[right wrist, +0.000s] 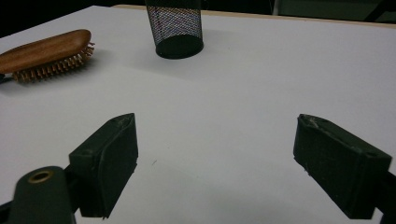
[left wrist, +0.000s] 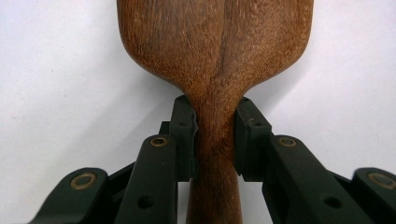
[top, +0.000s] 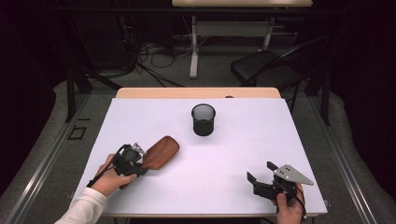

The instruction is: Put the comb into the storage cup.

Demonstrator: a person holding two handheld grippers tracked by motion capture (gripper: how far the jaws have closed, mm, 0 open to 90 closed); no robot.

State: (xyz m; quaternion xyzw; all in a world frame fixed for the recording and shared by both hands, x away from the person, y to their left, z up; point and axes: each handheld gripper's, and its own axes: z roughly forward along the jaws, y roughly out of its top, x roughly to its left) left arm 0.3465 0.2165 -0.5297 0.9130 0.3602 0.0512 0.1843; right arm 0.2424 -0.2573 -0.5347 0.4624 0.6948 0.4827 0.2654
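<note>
Wooden hairbrush (top: 160, 151) neck clamped by left hand-held gripper (left wrist: 215, 135); right hand-held gripper (right wrist: 215, 163) spread wide, empty.

A white tabletop (top: 261, 154) with a pale wooden far edge is standing on grey carpeted floor (top: 42, 140). Beyond it, at twelve o'clock, a second desk (top: 233, 28) on a white leg is sitting over tangled cables (top: 154, 51). At two o'clock a black chair (top: 261, 67) is waiting. Darkness is swallowing the room's walls.
</note>
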